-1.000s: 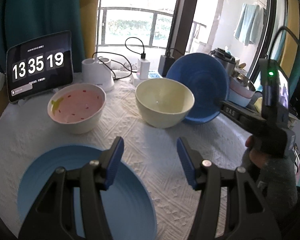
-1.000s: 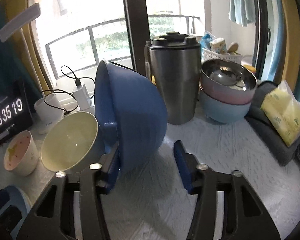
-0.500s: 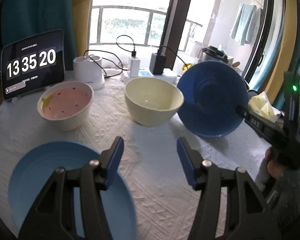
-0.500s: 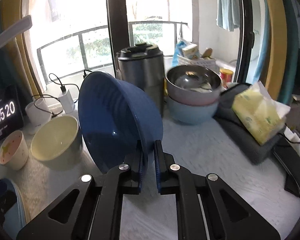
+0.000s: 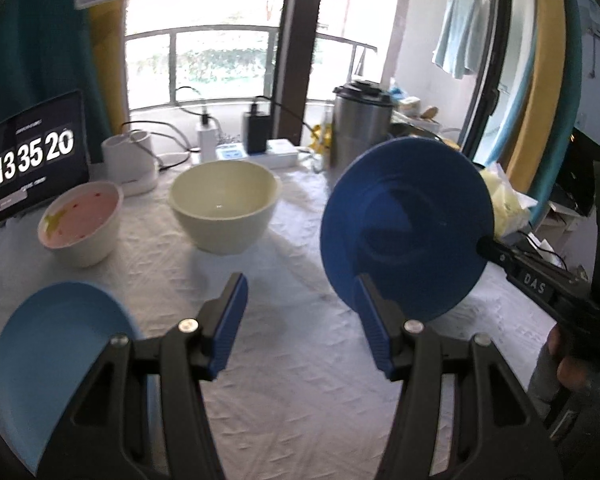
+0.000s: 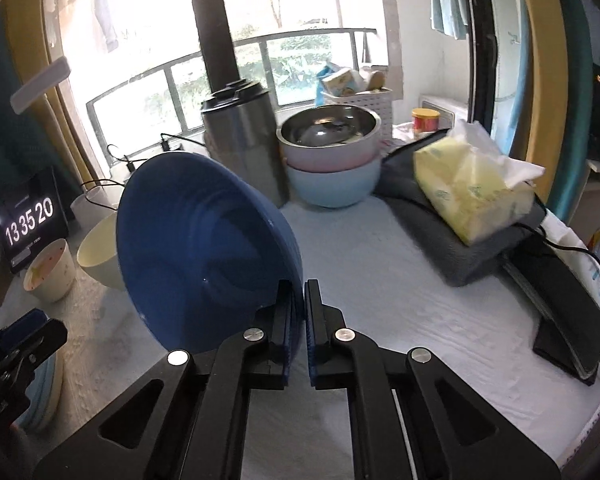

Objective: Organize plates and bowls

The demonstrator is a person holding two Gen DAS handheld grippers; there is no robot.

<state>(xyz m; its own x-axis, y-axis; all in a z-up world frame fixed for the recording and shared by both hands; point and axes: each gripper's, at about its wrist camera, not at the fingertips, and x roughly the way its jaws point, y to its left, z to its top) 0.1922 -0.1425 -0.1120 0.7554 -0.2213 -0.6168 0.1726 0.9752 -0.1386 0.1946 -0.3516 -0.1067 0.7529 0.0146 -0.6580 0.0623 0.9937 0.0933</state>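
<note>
My right gripper (image 6: 299,300) is shut on the rim of a dark blue bowl (image 6: 204,252) and holds it tilted on edge above the table. The same bowl (image 5: 406,228) shows at the right of the left wrist view, with the right gripper (image 5: 488,248) on its rim. My left gripper (image 5: 300,312) is open and empty above the white tablecloth. A light blue plate (image 5: 60,360) lies under its left finger. A cream bowl (image 5: 224,204) and a white bowl with a pink inside (image 5: 80,224) stand further back.
A steel canister (image 6: 240,140) and a stack of a steel, a pink and a light blue bowl (image 6: 332,160) stand at the back. A tissue pack (image 6: 472,188) lies on a grey pouch at the right. A clock tablet (image 5: 32,160) and chargers stand at the back left.
My right gripper closed on the dark blue bowl's rim, lifted it off the cream bowl and carried it toward the front right. My left gripper stayed open and rose a little.
</note>
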